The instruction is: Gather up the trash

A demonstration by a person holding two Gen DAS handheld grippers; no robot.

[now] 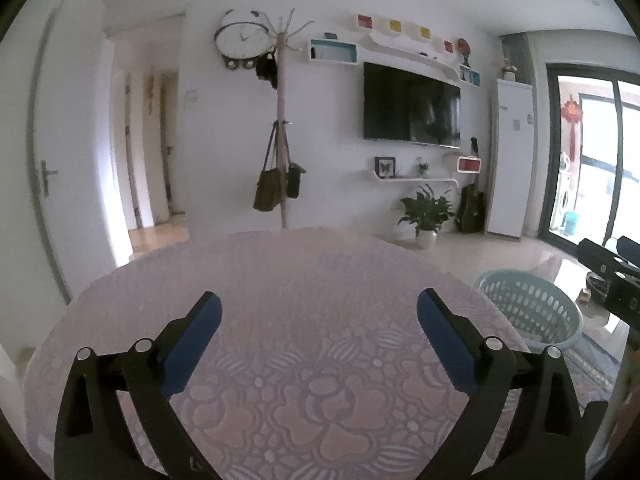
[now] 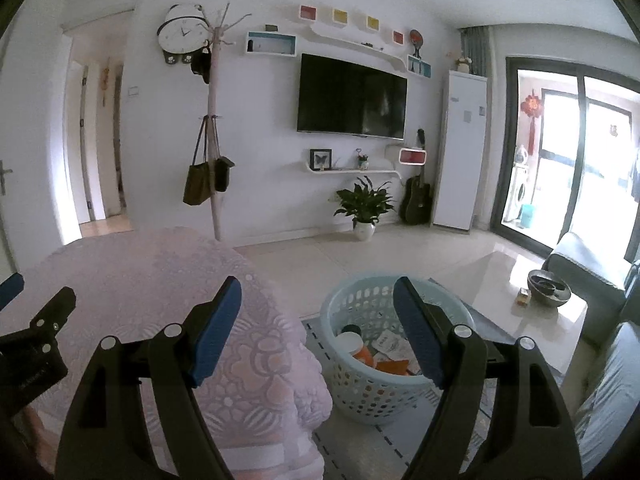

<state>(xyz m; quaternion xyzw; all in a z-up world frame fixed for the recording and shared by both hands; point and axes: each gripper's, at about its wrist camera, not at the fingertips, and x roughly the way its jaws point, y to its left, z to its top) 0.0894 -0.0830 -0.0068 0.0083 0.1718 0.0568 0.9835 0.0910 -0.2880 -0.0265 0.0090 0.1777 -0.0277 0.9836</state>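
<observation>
Left gripper point(image 1: 319, 308): nearest the lens, blue pads spread wide over the pink cloth, nothing between them.
Table point(image 1: 280, 280): round, under a pink floral lace cloth, bare where it shows in the left wrist view.
Right gripper point(image 2: 317, 296): jaws well apart and empty, left finger over the table's edge, right finger in front of the basket.
Basket point(image 2: 360, 392): pale blue, perforated, on the floor just beside the table, right of it.
Trash point(image 2: 384, 350): inside the basket; an orange container with a white lid, paper wrappers and an orange packet can be made out.
Coat rack point(image 2: 214, 120): against the far wall behind the table, bags hanging from it.
TV point(image 2: 352, 98): dark, wall-mounted, shelves above and below.
Plant point(image 2: 364, 204): in a white pot on the floor beneath the TV.
Coffee table point(image 2: 532, 312): glossy, at right, holding a dark bowl.
</observation>
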